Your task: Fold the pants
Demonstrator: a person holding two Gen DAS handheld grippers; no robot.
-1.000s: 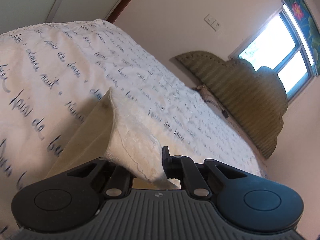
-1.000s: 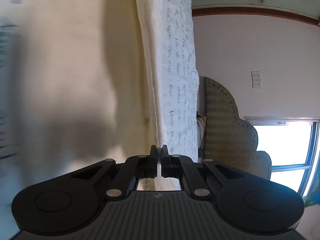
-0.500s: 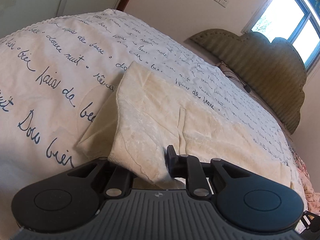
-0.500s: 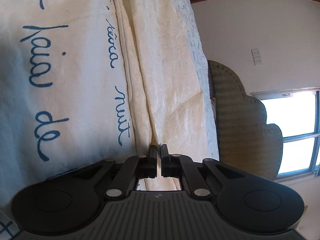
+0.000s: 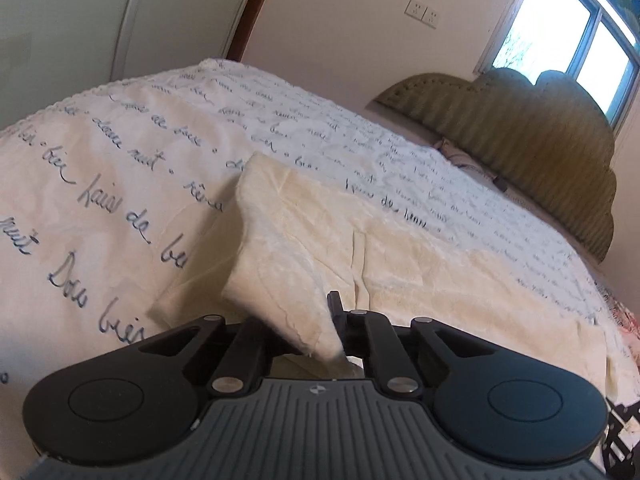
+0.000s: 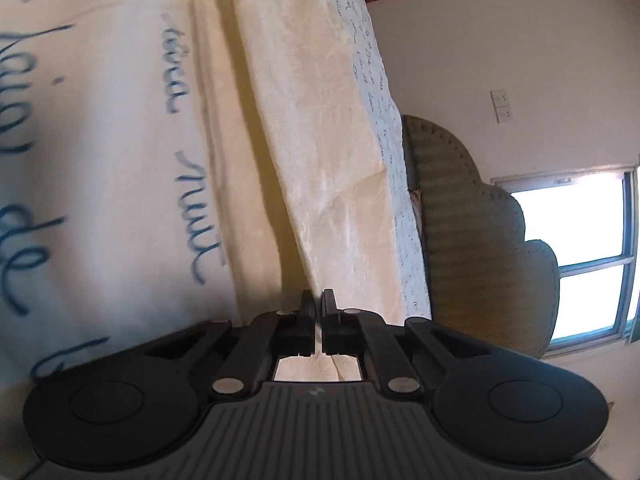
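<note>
Cream pants (image 5: 400,248) lie stretched across a white bedspread with blue script (image 5: 120,160). My left gripper (image 5: 296,320) pinches a folded corner of the pants, its jaws closing on the cloth; the fabric drapes over and hides the left finger. In the right wrist view, turned sideways, the pants (image 6: 320,120) run away from me over the bedspread (image 6: 100,160). My right gripper (image 6: 318,300) is shut on a thin edge of the pants, which shows between and behind the fingers.
A green padded headboard (image 5: 520,140) stands at the far end of the bed, also visible as the headboard (image 6: 460,220). A bright window (image 5: 580,40) and wall sockets (image 5: 420,12) are beyond it. A pale wardrobe door (image 5: 80,20) is at the far left.
Both grippers have come down and rolled with the pants still held. The cloth, raised as a ridge a second ago, now lies spread low over the bedspread.
</note>
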